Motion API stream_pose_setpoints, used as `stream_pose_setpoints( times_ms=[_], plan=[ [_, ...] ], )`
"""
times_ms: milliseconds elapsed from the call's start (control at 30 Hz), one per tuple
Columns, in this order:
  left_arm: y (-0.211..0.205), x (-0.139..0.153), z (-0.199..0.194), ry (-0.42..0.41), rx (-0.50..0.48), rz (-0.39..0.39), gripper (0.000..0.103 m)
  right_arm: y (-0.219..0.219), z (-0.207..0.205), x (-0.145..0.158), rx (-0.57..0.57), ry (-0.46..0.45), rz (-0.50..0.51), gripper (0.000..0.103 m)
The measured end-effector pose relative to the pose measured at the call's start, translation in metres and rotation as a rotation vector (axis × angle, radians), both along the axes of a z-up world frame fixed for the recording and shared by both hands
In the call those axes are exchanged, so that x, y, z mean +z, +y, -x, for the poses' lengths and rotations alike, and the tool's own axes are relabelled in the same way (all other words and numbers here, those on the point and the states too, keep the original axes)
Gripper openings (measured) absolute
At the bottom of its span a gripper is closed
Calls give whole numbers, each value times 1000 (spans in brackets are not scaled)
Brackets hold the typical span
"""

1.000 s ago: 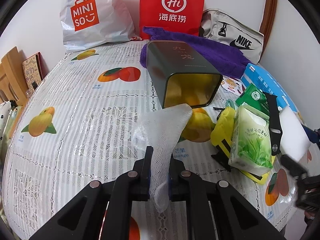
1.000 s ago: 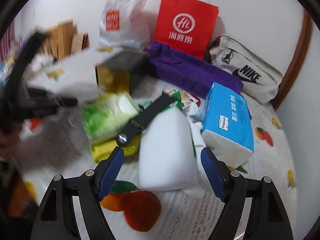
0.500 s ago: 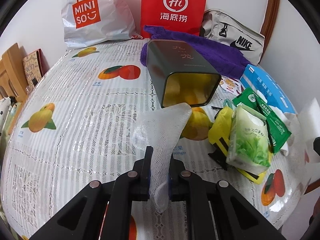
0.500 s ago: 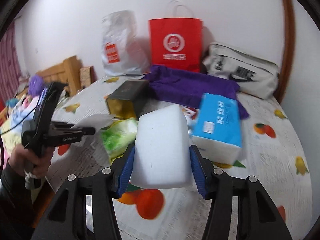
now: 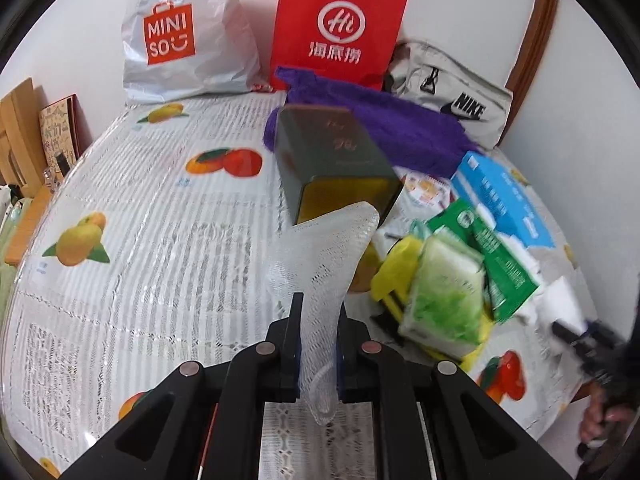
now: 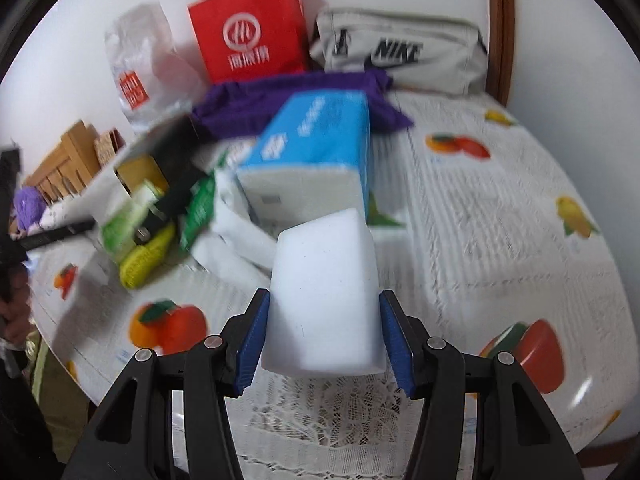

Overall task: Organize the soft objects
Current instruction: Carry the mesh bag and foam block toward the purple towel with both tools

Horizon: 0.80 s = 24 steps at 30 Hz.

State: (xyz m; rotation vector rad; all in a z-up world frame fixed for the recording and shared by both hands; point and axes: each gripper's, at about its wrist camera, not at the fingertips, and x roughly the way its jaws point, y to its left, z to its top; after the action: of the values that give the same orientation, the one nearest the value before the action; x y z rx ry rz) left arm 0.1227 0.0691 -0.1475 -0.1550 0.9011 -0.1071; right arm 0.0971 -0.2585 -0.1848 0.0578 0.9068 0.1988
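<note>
My left gripper (image 5: 318, 340) is shut on a white foam net sleeve (image 5: 320, 264), which sticks up and forward above the fruit-print tablecloth (image 5: 160, 264). Just beyond it a dark green tin (image 5: 332, 156) lies on its side, its gold opening facing me. My right gripper (image 6: 324, 332) is shut on a white sponge block (image 6: 324, 296), held over the table's near right part. In the left wrist view that sponge block (image 5: 560, 300) shows blurred at the right edge. A blue tissue pack (image 6: 312, 152), a green tissue pack (image 5: 448, 300) and a purple cloth (image 5: 372, 128) lie behind.
A green packet (image 5: 496, 256) and a yellow item (image 5: 392, 272) sit in the pile at right. A Miniso bag (image 5: 184, 36), a red paper bag (image 5: 336, 28) and a grey Nike bag (image 5: 452, 100) line the wall. A person's hand (image 5: 600, 420) is at the table's right edge.
My right gripper closed on the white sponge, lifted it off the pile and carried it sideways while rolling. The left gripper rose slightly with the net sleeve still in it.
</note>
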Motion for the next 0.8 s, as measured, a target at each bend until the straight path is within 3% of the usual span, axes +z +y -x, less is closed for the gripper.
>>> stream_pose_setpoints(
  times_ms=[300, 600, 800],
  plan=[
    [-10, 30, -7, -16, -28, 41, 11, -7, -9, 0, 21, 13, -64, 54],
    [-18, 59, -35, -37, -52, 30, 11, -11, -6, 53, 76, -86, -71, 54],
    [-14, 69, -60, -48, -47, 20, 11, 0, -33, 86, 100, -154, -65, 54]
  ],
)
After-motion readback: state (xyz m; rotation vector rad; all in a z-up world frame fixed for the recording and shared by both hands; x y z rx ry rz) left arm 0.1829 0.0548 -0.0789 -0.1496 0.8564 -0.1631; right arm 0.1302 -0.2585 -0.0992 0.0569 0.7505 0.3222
